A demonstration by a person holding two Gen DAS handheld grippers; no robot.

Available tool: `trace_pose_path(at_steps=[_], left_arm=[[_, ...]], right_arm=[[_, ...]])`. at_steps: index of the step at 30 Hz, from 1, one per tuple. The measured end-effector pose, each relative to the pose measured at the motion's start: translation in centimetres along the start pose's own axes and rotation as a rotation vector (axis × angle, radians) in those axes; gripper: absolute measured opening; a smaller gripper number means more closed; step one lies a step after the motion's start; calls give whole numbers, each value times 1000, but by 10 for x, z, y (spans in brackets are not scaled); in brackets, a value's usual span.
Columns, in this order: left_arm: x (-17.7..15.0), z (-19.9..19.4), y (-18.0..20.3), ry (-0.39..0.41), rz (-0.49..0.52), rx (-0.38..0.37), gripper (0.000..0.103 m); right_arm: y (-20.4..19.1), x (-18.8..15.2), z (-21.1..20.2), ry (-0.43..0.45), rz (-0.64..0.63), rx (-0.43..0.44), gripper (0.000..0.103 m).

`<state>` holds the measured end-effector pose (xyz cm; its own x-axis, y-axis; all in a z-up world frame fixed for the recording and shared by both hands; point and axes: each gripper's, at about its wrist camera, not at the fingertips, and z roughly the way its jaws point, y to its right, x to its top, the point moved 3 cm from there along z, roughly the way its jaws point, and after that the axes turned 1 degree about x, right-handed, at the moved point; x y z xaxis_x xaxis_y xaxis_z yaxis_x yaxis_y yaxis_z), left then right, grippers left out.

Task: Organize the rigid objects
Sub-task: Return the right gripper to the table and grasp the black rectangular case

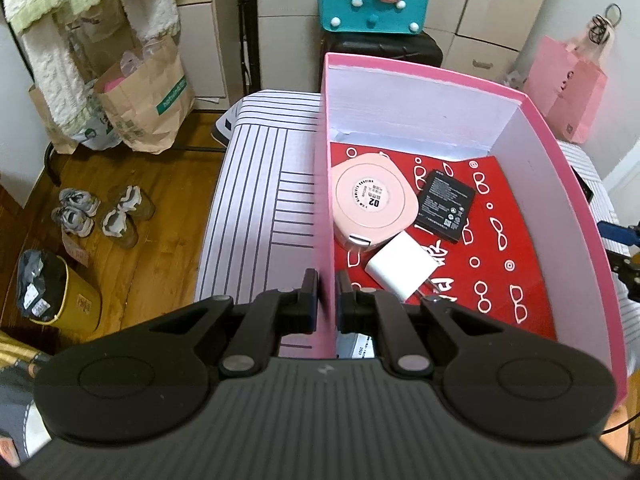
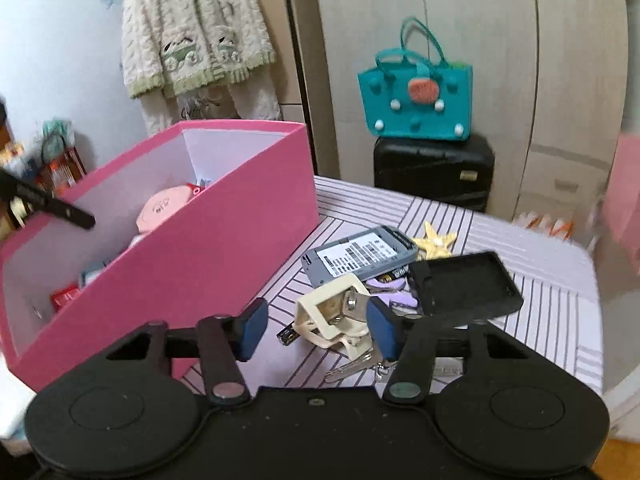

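Only the right wrist view shows the cream clip and keys.

Your white cloth-covered table with dark stripes carries the tall pink cardboard box, a grey labelled battery pack, a black tray, a cream plastic clip and silver keys.

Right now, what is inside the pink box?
Inside the pink box lie a round pink case, a black battery and a white charger plug on a red patterned sheet. The near corner is hidden behind the left gripper.
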<state>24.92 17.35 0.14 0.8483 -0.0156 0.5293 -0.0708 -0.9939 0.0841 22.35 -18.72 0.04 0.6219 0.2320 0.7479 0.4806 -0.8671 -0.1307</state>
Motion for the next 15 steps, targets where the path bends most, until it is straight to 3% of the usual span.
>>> trace_pose_path(at_steps=[6,10,15], left_arm=[[0,1,-2,-3,34,-23,8],[-1,1,-1,2,54,-30,8],[-1,1,-1,3,67,-34,9]], right_arm=[[-26,4,11,-57,-207,-85,28],[-38,8,23,-145,-369,-118,25],[-44,13,33,-255,-475,-108,26]])
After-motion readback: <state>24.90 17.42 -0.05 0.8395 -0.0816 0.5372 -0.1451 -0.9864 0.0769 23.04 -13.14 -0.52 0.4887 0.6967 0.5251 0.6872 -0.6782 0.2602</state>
